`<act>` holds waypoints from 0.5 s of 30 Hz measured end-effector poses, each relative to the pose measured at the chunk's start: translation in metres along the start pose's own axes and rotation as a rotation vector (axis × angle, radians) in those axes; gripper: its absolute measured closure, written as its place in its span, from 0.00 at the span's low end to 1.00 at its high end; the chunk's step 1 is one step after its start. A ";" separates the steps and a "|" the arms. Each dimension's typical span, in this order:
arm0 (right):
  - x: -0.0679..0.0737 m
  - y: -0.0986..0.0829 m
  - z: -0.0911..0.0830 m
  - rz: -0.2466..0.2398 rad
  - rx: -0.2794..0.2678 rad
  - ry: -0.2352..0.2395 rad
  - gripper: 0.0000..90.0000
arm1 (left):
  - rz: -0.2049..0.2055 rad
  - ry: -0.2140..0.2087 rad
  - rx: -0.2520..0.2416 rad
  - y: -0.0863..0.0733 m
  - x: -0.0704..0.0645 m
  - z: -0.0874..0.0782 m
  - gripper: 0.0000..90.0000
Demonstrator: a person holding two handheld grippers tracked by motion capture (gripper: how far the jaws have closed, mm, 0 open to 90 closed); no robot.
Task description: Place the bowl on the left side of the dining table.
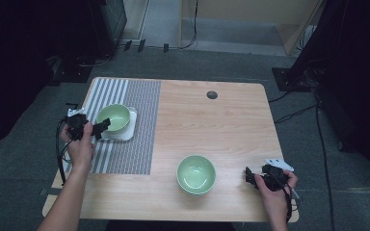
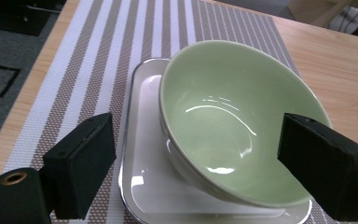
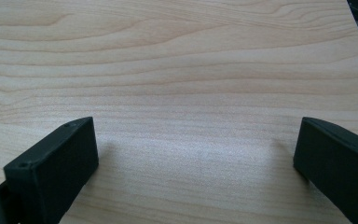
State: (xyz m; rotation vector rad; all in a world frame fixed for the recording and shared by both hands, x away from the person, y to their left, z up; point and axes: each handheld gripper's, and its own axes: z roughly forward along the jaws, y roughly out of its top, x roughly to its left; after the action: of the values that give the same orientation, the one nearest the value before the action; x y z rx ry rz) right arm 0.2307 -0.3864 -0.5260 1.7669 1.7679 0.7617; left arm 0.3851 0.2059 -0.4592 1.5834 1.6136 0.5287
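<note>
Left gripper view: left gripper (image 2: 191, 163) spread wide around tilted pale green ceramic bowl (image 2: 233, 126) on white square plate (image 2: 142, 140) (pre-grasp, probably); right gripper (image 3: 196, 172) released over bare wooden table (image 3: 177, 70).

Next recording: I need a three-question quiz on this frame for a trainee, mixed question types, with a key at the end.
1. True or false: the green bowl on the striped placemat sits directly on the mat, with no dish under it.
2. Multiple choice: the right gripper is A) shut on the second green bowl, B) open over bare table, C) open around the white tray.
3. Fill in: the left gripper is open, with its fingers either side of the ____ on the tray.

Key: 1 false, it sits on the white tray. 2 B. 3 green bowl.
</note>
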 end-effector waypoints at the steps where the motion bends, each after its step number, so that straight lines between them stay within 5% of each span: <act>1: 0.000 0.000 0.000 0.000 0.000 0.000 0.00 | 0.004 0.001 0.000 -0.001 0.000 -0.001 0.12; 15: 0.000 0.000 0.000 0.000 0.000 0.000 0.00 | 0.024 -0.007 -0.039 -0.012 -0.002 -0.018 0.12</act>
State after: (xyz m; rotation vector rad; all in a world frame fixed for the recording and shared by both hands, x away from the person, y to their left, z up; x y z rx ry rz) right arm 0.2306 -0.3864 -0.5260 1.7666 1.7680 0.7617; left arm 0.3639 0.2067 -0.4574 1.5751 1.5715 0.5633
